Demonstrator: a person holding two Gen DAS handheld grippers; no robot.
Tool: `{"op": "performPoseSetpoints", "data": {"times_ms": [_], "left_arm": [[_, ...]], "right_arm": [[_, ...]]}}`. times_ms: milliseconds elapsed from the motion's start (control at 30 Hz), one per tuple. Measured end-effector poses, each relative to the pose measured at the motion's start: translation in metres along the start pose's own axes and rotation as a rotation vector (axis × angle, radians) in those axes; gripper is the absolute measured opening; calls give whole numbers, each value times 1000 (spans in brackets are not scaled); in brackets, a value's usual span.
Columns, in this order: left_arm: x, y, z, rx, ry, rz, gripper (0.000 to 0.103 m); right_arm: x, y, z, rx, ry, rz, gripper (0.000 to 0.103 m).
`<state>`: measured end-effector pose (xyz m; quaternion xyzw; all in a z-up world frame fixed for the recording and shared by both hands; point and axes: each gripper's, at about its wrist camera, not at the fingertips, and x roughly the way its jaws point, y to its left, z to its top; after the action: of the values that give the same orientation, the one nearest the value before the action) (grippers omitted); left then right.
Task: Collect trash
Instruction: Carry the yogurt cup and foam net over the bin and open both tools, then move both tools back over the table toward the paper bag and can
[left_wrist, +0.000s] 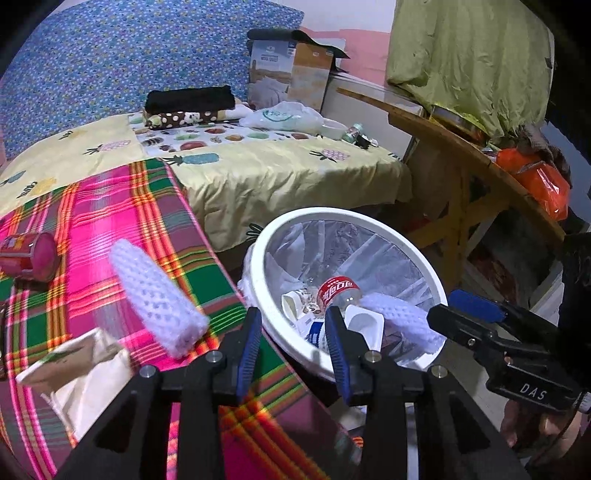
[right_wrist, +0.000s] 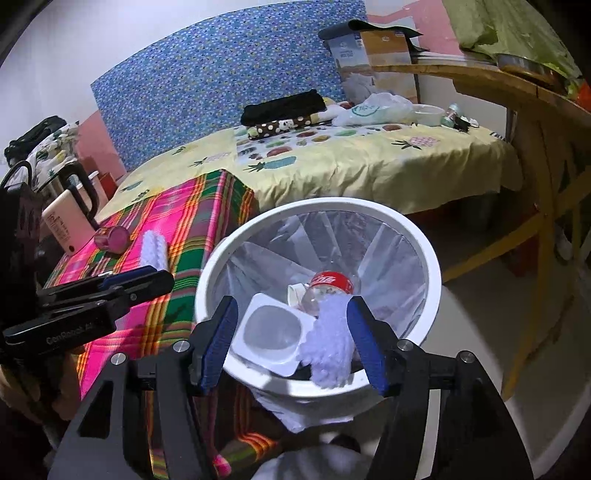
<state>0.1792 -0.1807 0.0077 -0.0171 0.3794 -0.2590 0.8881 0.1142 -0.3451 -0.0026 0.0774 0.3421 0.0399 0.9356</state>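
Note:
A white bin (right_wrist: 424, 251) with a clear liner stands beside the plaid-covered table (left_wrist: 110, 206). Inside lie a cola bottle (right_wrist: 330, 280), a white plastic tray (right_wrist: 269, 328) and a white foam net (right_wrist: 328, 343) draped at the near rim. My right gripper (right_wrist: 293, 339) hangs over that rim, open wide, with the tray and net showing between its fingers but not pinched. My left gripper (left_wrist: 293, 332) is open and empty over the table's edge beside the bin (left_wrist: 369, 218). On the table lie another foam net (left_wrist: 159, 291), a red can (left_wrist: 29, 254) and a paper bag (left_wrist: 74, 365).
A bed with a yellow pineapple sheet (left_wrist: 258, 170) lies behind, bearing folded clothes, a plastic bag (left_wrist: 284, 116) and small items. A wooden round table (left_wrist: 480, 147) stands right of the bin. A phone (right_wrist: 66, 225) leans at the plaid table's far left.

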Motion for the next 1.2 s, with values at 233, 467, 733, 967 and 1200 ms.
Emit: {"op": "performPoseSetpoints", "data": {"times_ms": [233, 467, 733, 967, 1200], "left_arm": [[-23, 13, -9, -32, -23, 26, 37], [-45, 22, -19, -37, -58, 53, 37], [-68, 41, -34, -68, -83, 108, 37], [-85, 55, -48, -90, -96, 146, 37], [-99, 68, -62, -116, -101, 186, 37]], "right_arm": [[-8, 18, -2, -40, 9, 24, 63], [-13, 38, -4, -74, 10, 67, 63], [-18, 59, -9, -117, 1, 103, 63], [-18, 75, -14, -160, -1, 131, 63], [-19, 88, -18, -173, 20, 172, 63]]}}
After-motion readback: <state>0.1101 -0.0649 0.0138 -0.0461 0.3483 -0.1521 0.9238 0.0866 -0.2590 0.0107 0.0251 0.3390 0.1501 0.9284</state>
